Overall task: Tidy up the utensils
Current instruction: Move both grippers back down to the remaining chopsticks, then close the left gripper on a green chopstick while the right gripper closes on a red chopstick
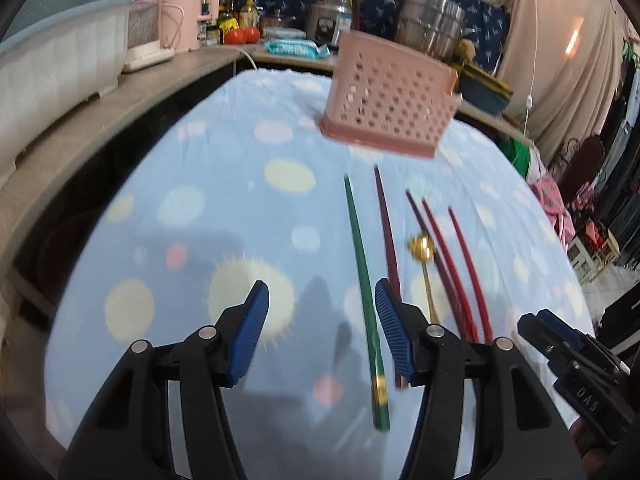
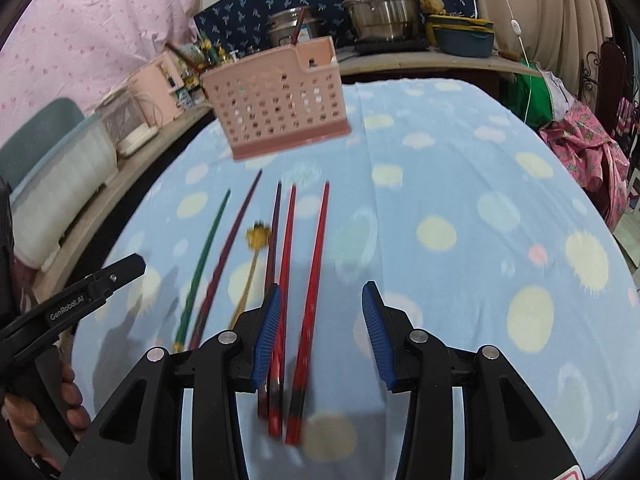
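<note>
Five chopsticks (image 2: 316, 280) and a gold spoon (image 2: 256, 248) lie mid-tabletop, pink basket (image 2: 280, 100) toward its far edge. My left gripper (image 1: 322, 332) and right gripper (image 2: 320, 332) jaws hang open, empty; I'd straddle one stick squarely, though blur hides contact.

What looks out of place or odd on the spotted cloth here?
Little stands out. The chopsticks lie loose in a rough row in front of the pink basket, unmatched: one green chopstick beside dark and red ones. A gold spoon lies among them. Nothing is spilled or visibly damaged.
</note>
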`<state>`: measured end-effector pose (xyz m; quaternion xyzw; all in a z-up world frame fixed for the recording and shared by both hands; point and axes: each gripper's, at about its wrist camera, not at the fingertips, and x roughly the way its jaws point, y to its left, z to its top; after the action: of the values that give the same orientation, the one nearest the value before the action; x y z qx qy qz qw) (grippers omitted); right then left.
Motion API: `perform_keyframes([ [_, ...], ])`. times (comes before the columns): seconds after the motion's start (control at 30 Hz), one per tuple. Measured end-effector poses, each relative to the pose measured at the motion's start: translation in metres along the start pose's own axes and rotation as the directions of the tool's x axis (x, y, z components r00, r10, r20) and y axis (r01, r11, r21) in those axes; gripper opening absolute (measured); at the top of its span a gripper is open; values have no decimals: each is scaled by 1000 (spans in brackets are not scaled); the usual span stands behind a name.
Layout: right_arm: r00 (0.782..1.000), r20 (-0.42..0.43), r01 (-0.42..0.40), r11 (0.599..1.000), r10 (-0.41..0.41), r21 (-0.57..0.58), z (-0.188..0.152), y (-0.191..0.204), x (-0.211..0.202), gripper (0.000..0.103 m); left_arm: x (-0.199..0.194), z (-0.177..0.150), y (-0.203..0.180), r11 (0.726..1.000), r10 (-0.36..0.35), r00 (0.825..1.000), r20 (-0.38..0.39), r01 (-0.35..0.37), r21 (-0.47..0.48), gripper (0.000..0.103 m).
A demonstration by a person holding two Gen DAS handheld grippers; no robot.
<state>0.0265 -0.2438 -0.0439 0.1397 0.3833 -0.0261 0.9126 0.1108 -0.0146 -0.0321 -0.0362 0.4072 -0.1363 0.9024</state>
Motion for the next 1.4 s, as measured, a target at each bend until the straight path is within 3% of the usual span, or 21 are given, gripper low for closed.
perform_keyframes([
  [0.27,999,-37,10,1000,-9,22,-33,-2,-2,38,-3,-19,-5,1000,-11,1000,-20,11,-18,53],
  [0.8,998,-67,-8,1000,8,-1,-38,6,5,20,-3,-33,-20,999,-25,999,-35,27,40,52],
  [1.4,997,-72,2,1000,-3,-14,-46,6,7,12,4,-49,-25,994,33,998,-50,-27,109,47],
])
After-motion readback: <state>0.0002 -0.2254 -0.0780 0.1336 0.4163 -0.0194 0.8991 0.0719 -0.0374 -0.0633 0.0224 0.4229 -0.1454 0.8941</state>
